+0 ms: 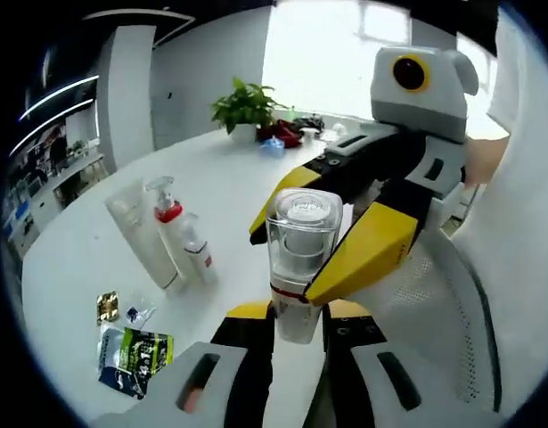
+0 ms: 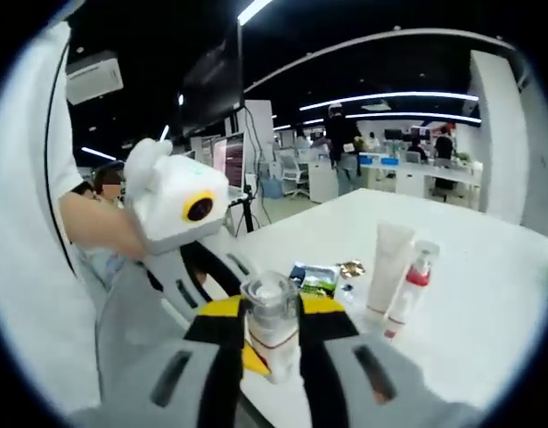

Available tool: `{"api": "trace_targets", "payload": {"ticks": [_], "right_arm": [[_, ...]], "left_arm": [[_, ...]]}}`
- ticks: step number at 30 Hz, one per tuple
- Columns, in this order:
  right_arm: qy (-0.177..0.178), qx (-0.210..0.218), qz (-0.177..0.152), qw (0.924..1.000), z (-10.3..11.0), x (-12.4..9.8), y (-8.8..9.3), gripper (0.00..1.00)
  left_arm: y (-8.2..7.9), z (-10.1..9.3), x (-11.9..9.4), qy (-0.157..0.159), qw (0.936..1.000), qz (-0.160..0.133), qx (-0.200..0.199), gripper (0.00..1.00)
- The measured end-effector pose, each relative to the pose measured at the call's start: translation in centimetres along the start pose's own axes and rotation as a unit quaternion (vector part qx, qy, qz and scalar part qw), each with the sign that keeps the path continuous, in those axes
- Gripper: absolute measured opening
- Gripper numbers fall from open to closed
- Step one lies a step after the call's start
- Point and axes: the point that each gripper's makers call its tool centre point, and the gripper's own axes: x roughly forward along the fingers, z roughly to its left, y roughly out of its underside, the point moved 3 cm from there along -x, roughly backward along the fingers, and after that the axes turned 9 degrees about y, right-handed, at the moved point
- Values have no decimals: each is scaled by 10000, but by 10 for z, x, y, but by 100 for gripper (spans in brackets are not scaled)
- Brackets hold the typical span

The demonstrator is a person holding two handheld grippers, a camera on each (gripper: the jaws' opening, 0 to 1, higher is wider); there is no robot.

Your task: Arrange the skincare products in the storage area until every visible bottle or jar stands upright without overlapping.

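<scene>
Clear-capped bottle [image 1: 299, 259] held upright off the bench [image 1: 95, 241], long axis vertical, cap up. Left gripper [image 1: 296, 314] fingers clamped low on its body; right gripper [image 2: 272, 332] fingers clamped on it too. Pump bottle [image 1: 171, 234] and white tube [image 1: 138, 234] standing mid-bench, touching. Sachets [image 1: 131, 349] flat near the bench edge.

Clear-capped bottle [image 1: 299, 267] has a red band; pump bottle [image 1: 177, 239] white with red collar.

Bright window [image 1: 345, 45], white table [image 1: 86, 241], office desks [image 2: 416, 174].
</scene>
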Motion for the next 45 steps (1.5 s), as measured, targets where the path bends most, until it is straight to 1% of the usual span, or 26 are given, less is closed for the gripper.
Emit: {"api": "trace_targets", "payload": {"ticks": [4, 6, 9, 12, 15, 24, 26, 31, 40, 45], "right_arm": [[143, 34, 49, 9999, -3, 6, 9, 22], [276, 65, 50, 9996, -5, 10, 14, 22], [385, 19, 155, 9991, -8, 17, 25, 22], [395, 3, 240, 9989, -11, 22, 35, 22], [417, 63, 312, 9986, -16, 25, 43, 22], [420, -33, 559, 9975, -27, 38, 60, 22], [444, -29, 573, 9974, -28, 40, 63, 22], [462, -33, 632, 9969, -30, 44, 67, 22], [460, -81, 728, 9963, -32, 50, 73, 22], [476, -56, 677, 9966, -33, 52, 73, 23]], "left_arm": [[8, 6, 6, 55, 10000, 61, -52, 17], [12, 11, 10, 52, 9999, 102, -48, 17], [21, 17, 16, 53, 9997, 242, 37, 17], [29, 22, 23, 140, 9994, 318, 27, 17], [35, 28, 29, 118, 9988, 417, 226, 17], [47, 43, 44, 47, 9988, 429, 218, 17], [50, 46, 46, 21, 9988, 399, 269, 17], [53, 50, 50, 77, 9990, 325, 280, 17], [59, 55, 54, 186, 9986, 395, 305, 17], [57, 58, 55, 240, 9984, 387, 344, 17]]}}
